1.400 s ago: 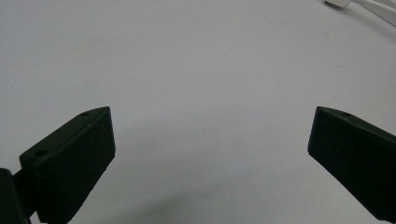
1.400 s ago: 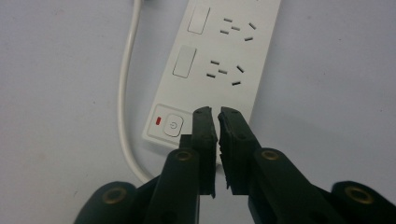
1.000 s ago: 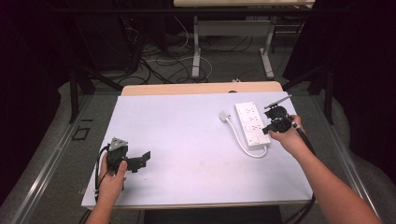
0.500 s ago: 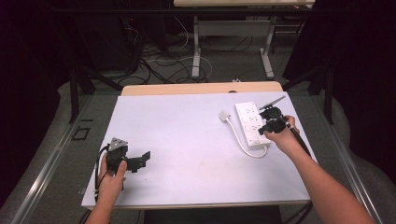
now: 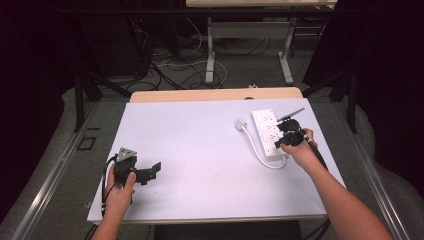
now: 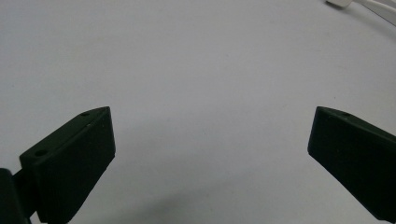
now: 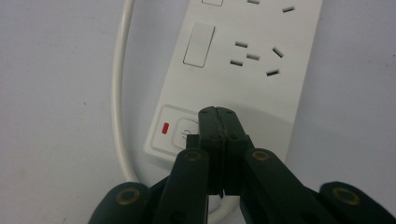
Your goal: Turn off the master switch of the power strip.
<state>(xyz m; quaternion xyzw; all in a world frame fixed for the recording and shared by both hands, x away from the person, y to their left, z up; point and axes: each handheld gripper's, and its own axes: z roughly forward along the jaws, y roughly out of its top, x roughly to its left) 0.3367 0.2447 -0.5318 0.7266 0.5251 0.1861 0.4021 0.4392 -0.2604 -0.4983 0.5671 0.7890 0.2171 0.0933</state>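
A white power strip [image 5: 269, 131] lies at the table's right side, its white cable [image 5: 255, 147] looping to a plug [image 5: 240, 124]. My right gripper [image 5: 283, 140] hovers over the strip's near end, jaws pressed together with nothing between them. In the right gripper view its tip [image 7: 218, 115] sits at the round master button [image 7: 186, 130] beside a red indicator [image 7: 165, 128]; a rocker switch [image 7: 199, 44] and socket holes lie beyond. Whether the tip touches the button is unclear. My left gripper [image 5: 151, 171] rests near the front left, jaws wide apart [image 6: 210, 149] over bare table.
The white table [image 5: 200, 150] has a wooden strip along its far edge [image 5: 215, 95]. Beyond it are table legs and cables on the floor [image 5: 200, 65]. Dark curtains close in both sides.
My right gripper has drifted left and down along the power strip toward its near end. The left gripper has stayed put.
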